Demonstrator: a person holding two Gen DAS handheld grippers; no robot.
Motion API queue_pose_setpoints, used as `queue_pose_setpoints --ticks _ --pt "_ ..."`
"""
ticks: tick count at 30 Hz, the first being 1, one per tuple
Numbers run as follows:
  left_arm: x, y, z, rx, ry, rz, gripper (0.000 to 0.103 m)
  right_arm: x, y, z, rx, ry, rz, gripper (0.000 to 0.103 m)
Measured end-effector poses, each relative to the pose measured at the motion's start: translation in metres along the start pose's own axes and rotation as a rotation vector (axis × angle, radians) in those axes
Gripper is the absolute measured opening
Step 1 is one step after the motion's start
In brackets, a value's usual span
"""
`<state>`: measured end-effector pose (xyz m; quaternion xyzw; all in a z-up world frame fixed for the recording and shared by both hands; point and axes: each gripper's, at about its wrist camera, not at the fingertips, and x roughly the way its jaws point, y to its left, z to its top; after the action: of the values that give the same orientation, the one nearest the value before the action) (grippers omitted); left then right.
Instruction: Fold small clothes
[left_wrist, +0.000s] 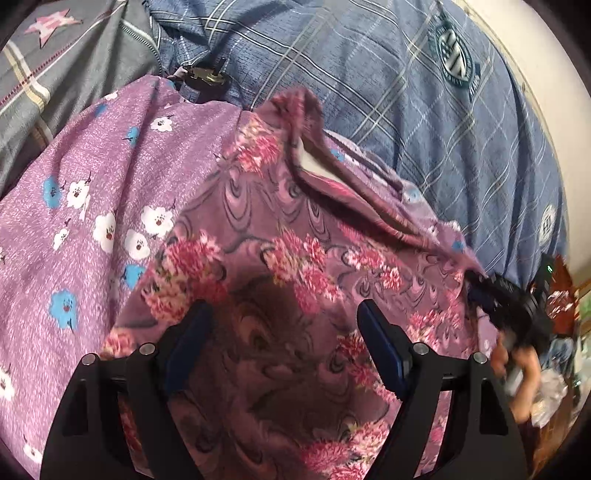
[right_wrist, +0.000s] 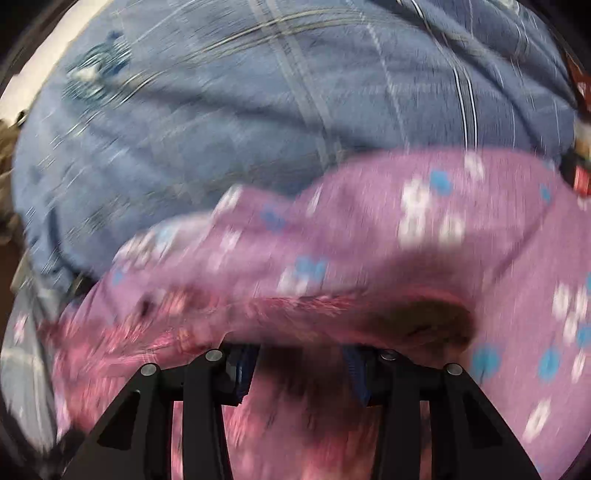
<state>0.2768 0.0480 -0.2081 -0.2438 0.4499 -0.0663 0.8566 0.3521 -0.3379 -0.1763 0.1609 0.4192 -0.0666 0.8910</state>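
A: Where is the garment?

B: The garment (left_wrist: 288, 258), mauve with pink flower clusters, lies on a purple sheet (left_wrist: 92, 206) printed with white and blue blossoms. That sheet covers part of a blue plaid bedspread (left_wrist: 388, 92). The garment's upper edge is turned over, showing a pale lining.

A: Left gripper?

B: The left gripper (left_wrist: 284, 314) hovers over the garment's near part, jaws wide, nothing between the pads.

A: Right gripper?

B: In the left view the right gripper (left_wrist: 480, 291) sits at the garment's right edge, toward the bedspread's right side, blurred, with a hand (left_wrist: 517, 373) behind it. In its own view the right gripper (right_wrist: 301, 365) is half-closed; pink cloth bunches over the fingertips, but blur hides whether the pads pinch it. Cannot tell.

A: Surroundings?

B: A grey quilt (left_wrist: 74, 74) at the far left.
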Motion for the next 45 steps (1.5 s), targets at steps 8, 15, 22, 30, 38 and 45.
queue_pose_setpoints --ticks 8,15,22,30,38,45 --pt "-0.008 0.017 0.011 -0.056 -0.045 0.001 0.081 -0.015 0.073 -0.009 -0.09 0.008 0.216 0.045" --pt "-0.012 0.024 0.004 -0.02 -0.036 0.047 0.067 0.009 0.206 -0.075 -0.379 0.264 0.344 0.025" --pt "-0.014 0.039 0.002 0.029 -0.024 0.068 0.051 0.078 0.285 -0.09 -0.461 0.375 0.297 0.025" --pt "-0.014 0.052 0.007 -0.007 -0.019 0.1 0.054 0.067 0.276 -0.067 -0.377 0.292 0.347 0.027" --pt "-0.04 0.018 0.001 0.117 -0.158 0.135 0.058 -0.038 0.172 -0.045 -0.323 0.149 0.344 0.028" --pt "-0.008 -0.009 -0.022 0.282 -0.072 0.24 0.062 0.021 0.117 -0.048 -0.263 0.366 0.144 0.022"
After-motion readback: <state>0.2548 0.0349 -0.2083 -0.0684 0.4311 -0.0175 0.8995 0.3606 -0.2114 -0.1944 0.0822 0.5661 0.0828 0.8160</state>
